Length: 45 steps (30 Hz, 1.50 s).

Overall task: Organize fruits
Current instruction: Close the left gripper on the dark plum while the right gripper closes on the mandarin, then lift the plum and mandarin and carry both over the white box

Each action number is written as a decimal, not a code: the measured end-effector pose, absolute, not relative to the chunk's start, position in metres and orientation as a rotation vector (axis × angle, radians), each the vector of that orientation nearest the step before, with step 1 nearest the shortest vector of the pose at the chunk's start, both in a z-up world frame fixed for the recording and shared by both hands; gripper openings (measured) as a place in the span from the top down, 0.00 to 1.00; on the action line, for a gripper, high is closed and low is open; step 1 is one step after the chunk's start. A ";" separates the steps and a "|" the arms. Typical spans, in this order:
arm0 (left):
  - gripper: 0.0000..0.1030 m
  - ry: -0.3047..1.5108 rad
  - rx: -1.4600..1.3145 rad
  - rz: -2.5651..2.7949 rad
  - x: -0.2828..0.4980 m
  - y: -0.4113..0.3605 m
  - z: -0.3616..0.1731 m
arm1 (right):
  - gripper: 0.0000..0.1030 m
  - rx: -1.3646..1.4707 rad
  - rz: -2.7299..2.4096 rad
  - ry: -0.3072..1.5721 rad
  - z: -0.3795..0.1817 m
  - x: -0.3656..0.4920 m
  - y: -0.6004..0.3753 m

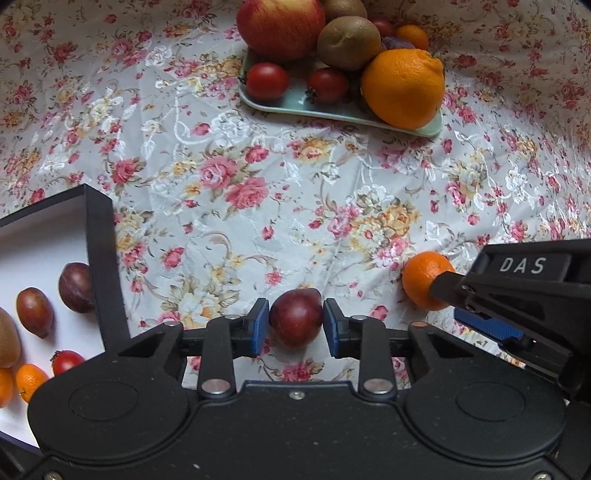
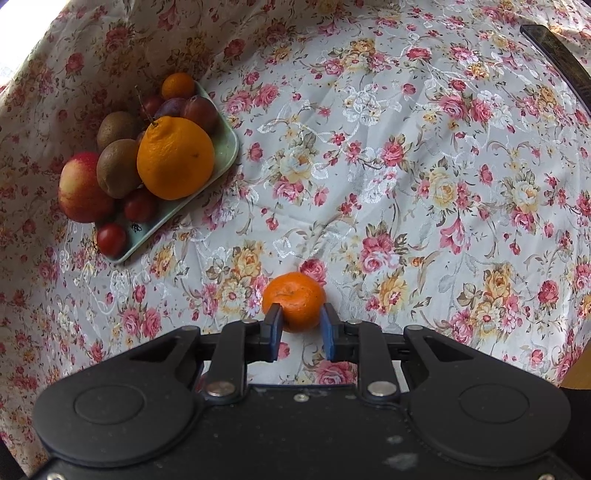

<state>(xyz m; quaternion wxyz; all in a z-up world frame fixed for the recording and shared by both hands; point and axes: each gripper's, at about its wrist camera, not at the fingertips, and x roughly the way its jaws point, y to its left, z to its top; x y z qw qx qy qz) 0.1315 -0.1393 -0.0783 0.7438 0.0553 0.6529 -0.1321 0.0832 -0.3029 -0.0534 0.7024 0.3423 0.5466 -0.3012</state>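
Note:
A dark red plum (image 1: 295, 312) sits between the blue pads of my left gripper (image 1: 296, 320), which is shut on it just over the floral cloth. A small mandarin (image 2: 294, 295) is pinched at its near side by my right gripper (image 2: 301, 326). The left wrist view shows the same mandarin (image 1: 419, 275) at the right, partly hidden behind a right finger (image 1: 480, 288). A pale green tray (image 1: 332, 110) at the far side carries an apple (image 1: 280, 26), a large orange (image 1: 404, 86), kiwis, tomatoes, plums and a mandarin.
A black-walled box (image 1: 99, 258) with a white floor stands at the left, close to my left gripper. It holds plums, a kiwi, a tomato and mandarins. Floral cloth (image 2: 406, 166) covers the table. A dark object (image 2: 561, 55) lies at the far right.

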 end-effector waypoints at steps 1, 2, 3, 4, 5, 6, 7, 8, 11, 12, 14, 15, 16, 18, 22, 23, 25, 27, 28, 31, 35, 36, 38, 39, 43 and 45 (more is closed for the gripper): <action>0.62 1.425 0.123 -0.276 0.133 -0.138 -0.077 | 0.76 0.757 -0.673 1.207 -0.052 0.083 -0.303; 0.62 1.420 0.123 -0.262 0.134 -0.135 -0.076 | 0.76 0.750 -0.673 1.196 -0.051 0.084 -0.302; 0.62 1.418 0.118 -0.250 0.135 -0.133 -0.076 | 0.76 0.742 -0.671 1.187 -0.049 0.084 -0.302; 0.62 1.419 0.110 -0.242 0.137 -0.130 -0.075 | 0.76 0.734 -0.668 1.180 -0.048 0.085 -0.301; 0.62 1.422 0.102 -0.238 0.138 -0.128 -0.075 | 0.75 0.731 -0.664 1.176 -0.047 0.085 -0.300; 0.62 1.426 0.091 -0.236 0.140 -0.126 -0.075 | 0.74 0.732 -0.660 1.177 -0.047 0.086 -0.299; 0.62 1.429 0.084 -0.234 0.141 -0.124 -0.075 | 0.73 0.734 -0.657 1.186 -0.049 0.088 -0.298; 0.62 1.431 0.079 -0.234 0.141 -0.123 -0.074 | 0.71 0.737 -0.656 1.196 -0.051 0.088 -0.298; 0.61 1.429 0.078 -0.238 0.141 -0.123 -0.073 | 0.64 0.723 -0.682 1.207 -0.057 0.089 -0.297; 0.61 1.427 0.078 -0.240 0.140 -0.123 -0.072 | 0.64 0.717 -0.691 1.207 -0.058 0.090 -0.297; 0.61 1.426 0.075 -0.243 0.140 -0.123 -0.071 | 0.61 0.714 -0.709 1.209 -0.062 0.090 -0.300; 0.61 1.426 0.074 -0.245 0.140 -0.123 -0.070 | 0.61 0.722 -0.713 1.204 -0.063 0.090 -0.301; 0.61 1.426 0.073 -0.245 0.140 -0.122 -0.070 | 0.61 0.730 -0.717 1.204 -0.063 0.090 -0.302; 0.61 1.426 0.072 -0.244 0.140 -0.121 -0.070 | 0.60 0.732 -0.720 1.204 -0.064 0.091 -0.303; 0.61 1.428 0.068 -0.244 0.141 -0.119 -0.070 | 0.57 0.714 -0.722 1.212 -0.066 0.092 -0.301; 0.61 1.428 0.067 -0.243 0.141 -0.119 -0.069 | 0.57 0.708 -0.722 1.217 -0.068 0.093 -0.301; 0.61 1.426 0.064 -0.243 0.141 -0.117 -0.069 | 0.57 0.705 -0.720 1.221 -0.069 0.094 -0.300; 0.61 1.426 0.062 -0.244 0.141 -0.117 -0.068 | 0.56 0.704 -0.718 1.227 -0.070 0.095 -0.300; 0.61 1.426 0.061 -0.244 0.141 -0.117 -0.068 | 0.56 0.705 -0.718 1.230 -0.070 0.096 -0.300; 0.61 1.428 0.059 -0.244 0.141 -0.117 -0.068 | 0.56 0.694 -0.717 1.247 -0.072 0.096 -0.299; 0.61 1.425 0.058 -0.242 0.141 -0.116 -0.067 | 0.55 0.662 -0.710 1.271 -0.075 0.097 -0.294; 0.61 1.424 0.056 -0.241 0.141 -0.116 -0.066 | 0.55 0.654 -0.708 1.270 -0.075 0.097 -0.293; 0.61 1.420 0.054 -0.239 0.141 -0.116 -0.064 | 0.56 0.640 -0.703 1.267 -0.072 0.096 -0.290; 0.61 1.418 0.055 -0.238 0.141 -0.115 -0.063 | 0.56 0.637 -0.700 1.265 -0.072 0.096 -0.289; 0.61 1.406 0.062 -0.235 0.139 -0.115 -0.058 | 0.56 0.642 -0.691 1.263 -0.067 0.094 -0.287; 0.61 1.395 0.068 -0.231 0.138 -0.114 -0.055 | 0.56 0.642 -0.690 1.254 -0.063 0.093 -0.285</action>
